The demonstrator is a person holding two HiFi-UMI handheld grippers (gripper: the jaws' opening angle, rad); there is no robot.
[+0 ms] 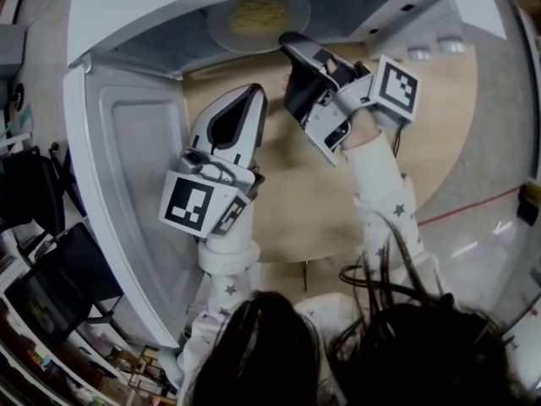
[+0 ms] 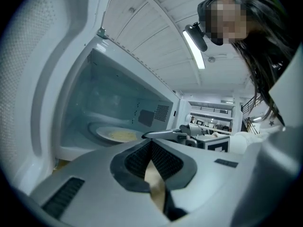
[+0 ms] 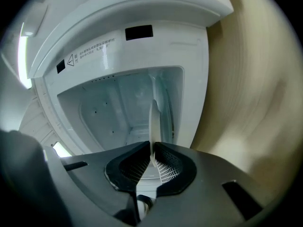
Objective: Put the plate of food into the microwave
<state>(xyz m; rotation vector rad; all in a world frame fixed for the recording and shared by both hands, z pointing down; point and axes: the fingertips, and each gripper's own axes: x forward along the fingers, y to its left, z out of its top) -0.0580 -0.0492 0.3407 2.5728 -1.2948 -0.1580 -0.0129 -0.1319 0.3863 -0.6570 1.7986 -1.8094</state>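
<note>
Plate [image 1: 254, 22] with yellow food [image 1: 258, 13] inside microwave [image 1: 169, 7] cavity, near front opening. Right gripper [image 1: 289, 42] reaches into opening, jaws clamped on plate rim; in right gripper view plate [image 3: 154, 119] shows edge-on between pads. Left gripper [image 1: 252, 98] just outside opening, beside open door [image 1: 127, 184], over wooden table [image 1: 321, 201]; its jaws pressed together, nothing between. Person's white star-print sleeves [image 1: 380, 201] below.

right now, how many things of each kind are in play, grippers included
microwave: 1
plate of food: 1
grippers: 2 (left gripper, right gripper)
total: 4
</note>
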